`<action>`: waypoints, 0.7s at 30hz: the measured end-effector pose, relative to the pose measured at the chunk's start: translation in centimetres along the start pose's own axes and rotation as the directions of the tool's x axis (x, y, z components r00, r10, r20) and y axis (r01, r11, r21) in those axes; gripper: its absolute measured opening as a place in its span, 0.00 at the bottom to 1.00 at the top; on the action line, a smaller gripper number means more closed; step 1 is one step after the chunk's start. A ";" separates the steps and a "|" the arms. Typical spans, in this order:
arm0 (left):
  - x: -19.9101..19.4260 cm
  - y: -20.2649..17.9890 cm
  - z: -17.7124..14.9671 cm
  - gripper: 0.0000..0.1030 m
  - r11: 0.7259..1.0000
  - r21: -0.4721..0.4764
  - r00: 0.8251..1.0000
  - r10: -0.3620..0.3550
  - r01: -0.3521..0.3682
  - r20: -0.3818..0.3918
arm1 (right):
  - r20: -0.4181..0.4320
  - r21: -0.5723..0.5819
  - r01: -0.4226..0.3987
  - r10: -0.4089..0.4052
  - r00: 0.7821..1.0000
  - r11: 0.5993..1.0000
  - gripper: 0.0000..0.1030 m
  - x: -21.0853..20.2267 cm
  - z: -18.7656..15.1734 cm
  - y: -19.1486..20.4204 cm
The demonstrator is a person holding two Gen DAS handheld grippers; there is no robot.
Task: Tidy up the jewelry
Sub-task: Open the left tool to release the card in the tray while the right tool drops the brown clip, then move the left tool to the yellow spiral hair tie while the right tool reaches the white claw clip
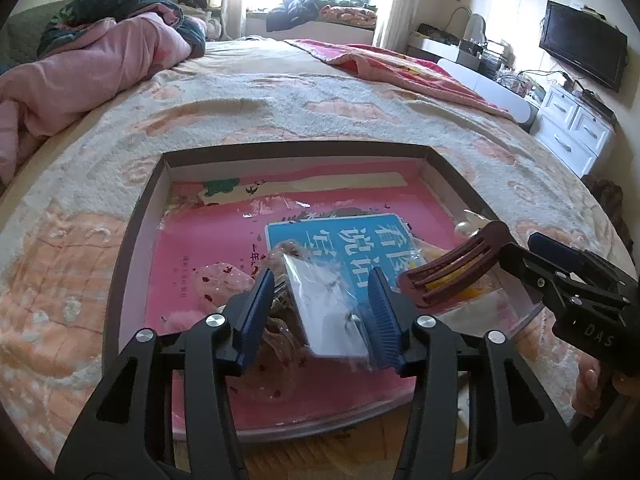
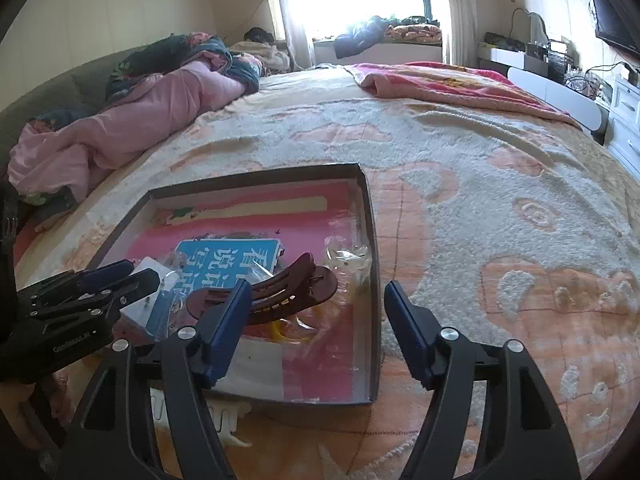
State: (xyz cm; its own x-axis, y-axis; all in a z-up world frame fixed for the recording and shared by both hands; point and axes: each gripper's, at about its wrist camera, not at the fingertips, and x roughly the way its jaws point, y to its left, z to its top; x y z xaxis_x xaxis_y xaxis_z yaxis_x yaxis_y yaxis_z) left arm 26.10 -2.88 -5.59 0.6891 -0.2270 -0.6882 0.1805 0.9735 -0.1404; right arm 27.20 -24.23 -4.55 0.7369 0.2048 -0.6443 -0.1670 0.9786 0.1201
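One shallow box [image 1: 132, 224] sits on the bed [image 1: 320, 108]. At its 5 o'clock corner lies a brown hair clip [image 2: 276, 294], free of the right gripper [image 2: 316, 332], jaws apart. The left gripper [image 1: 320, 312] brackets a clear packet [image 1: 328, 312]; whether it is gripped, I cannot tell.

A home bedroom: bed [image 1: 280, 92], television [image 1: 582, 44], dresser [image 1: 572, 128].
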 end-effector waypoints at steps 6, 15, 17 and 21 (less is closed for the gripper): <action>-1.6 -0.3 0.2 0.49 1.000 -0.002 1.000 0.003 -0.003 0.023 | 0.024 0.011 0.017 -0.017 1.000 1.000 0.74 -1.5 0.0 -0.2; -3.9 -0.6 -0.1 0.64 1.000 -0.002 0.998 0.016 -0.016 0.053 | 0.054 0.049 0.054 -0.057 0.997 0.997 0.87 -4.5 -0.6 -0.7; -4.3 -0.8 -0.3 0.71 1.000 0.000 0.998 0.023 -0.023 0.058 | 0.057 0.052 0.067 -0.070 0.996 0.996 0.88 -5.1 -0.9 -0.7; -5.3 -0.8 -0.9 0.85 1.000 -0.004 0.997 0.014 -0.014 0.078 | 0.071 0.053 0.084 -0.088 0.994 0.995 0.91 -6.2 -1.3 -0.5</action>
State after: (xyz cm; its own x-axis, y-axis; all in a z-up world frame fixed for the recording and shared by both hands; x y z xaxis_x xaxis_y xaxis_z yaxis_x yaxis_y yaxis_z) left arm 21.65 -2.43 -2.46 0.7440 -0.2146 -0.6327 0.1682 0.9767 -0.1334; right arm 21.82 -26.00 -1.60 0.7931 0.1191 -0.5974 -0.0695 0.9920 0.1055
